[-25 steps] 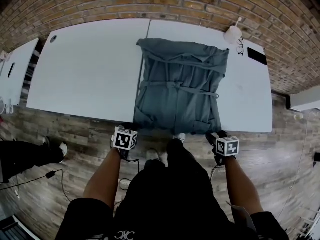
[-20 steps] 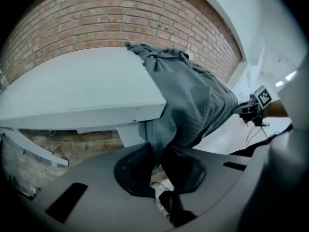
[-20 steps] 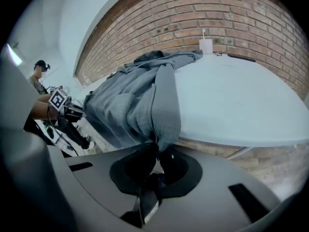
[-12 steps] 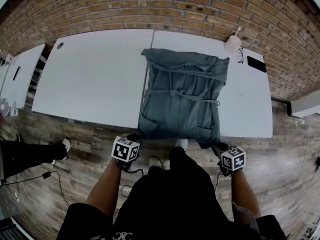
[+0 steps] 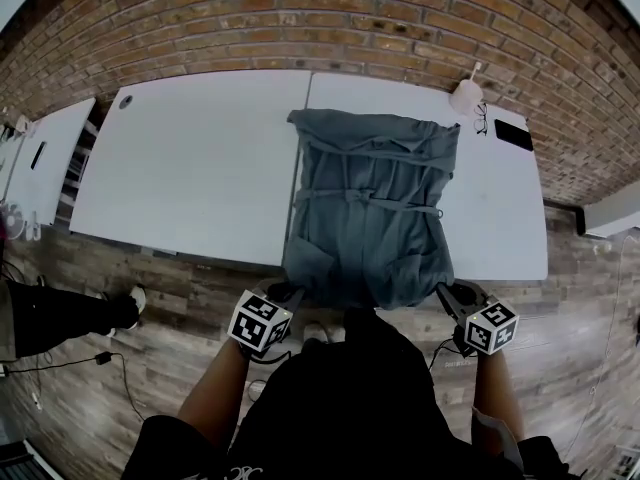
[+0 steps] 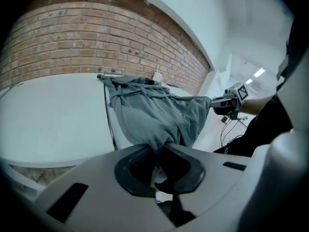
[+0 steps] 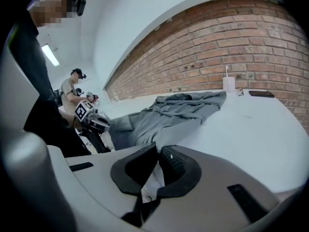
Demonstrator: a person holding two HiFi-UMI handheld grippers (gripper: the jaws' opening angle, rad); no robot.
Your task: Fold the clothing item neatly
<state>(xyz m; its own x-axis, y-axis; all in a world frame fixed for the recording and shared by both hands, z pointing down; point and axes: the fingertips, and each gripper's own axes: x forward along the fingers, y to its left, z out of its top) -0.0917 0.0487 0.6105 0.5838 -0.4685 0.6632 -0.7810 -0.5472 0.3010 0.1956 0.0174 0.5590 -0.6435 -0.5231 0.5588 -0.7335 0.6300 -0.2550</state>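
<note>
A grey garment [image 5: 370, 203] lies lengthwise on the white table [image 5: 180, 158], its far end near the brick wall [image 5: 300, 18] and its near end past the table's front edge. Thin ties cross it in two places. It sits just right of the seam between the two tabletops.

The left gripper [image 5: 283, 290] has the near left corner of the garment, and the right gripper [image 5: 447, 290] has the near right corner. Both are in front of the table edge, above the wooden floor [image 5: 170, 288]. The hem sags a little between them.

In the left gripper view the jaws of the left gripper [image 6: 157, 153] have just been closing and are nearly together on a bunched fold of the garment [image 6: 149, 112] – cloth runs from the pads up onto the table. The right gripper [image 6: 227, 103] shows across the hem.

In the right gripper view the right gripper [image 7: 157, 166] has also just been closing, and its pads pinch a thin edge of the garment [image 7: 169, 117], with a pale strip of cloth hanging below. The left gripper [image 7: 94, 122] shows at the other corner.

Beyond the garment on the right stand a cup [image 5: 465, 68] with a straw, glasses [image 5: 481, 90] and a dark phone [image 5: 513, 111] – all apart from the cloth.
</note>
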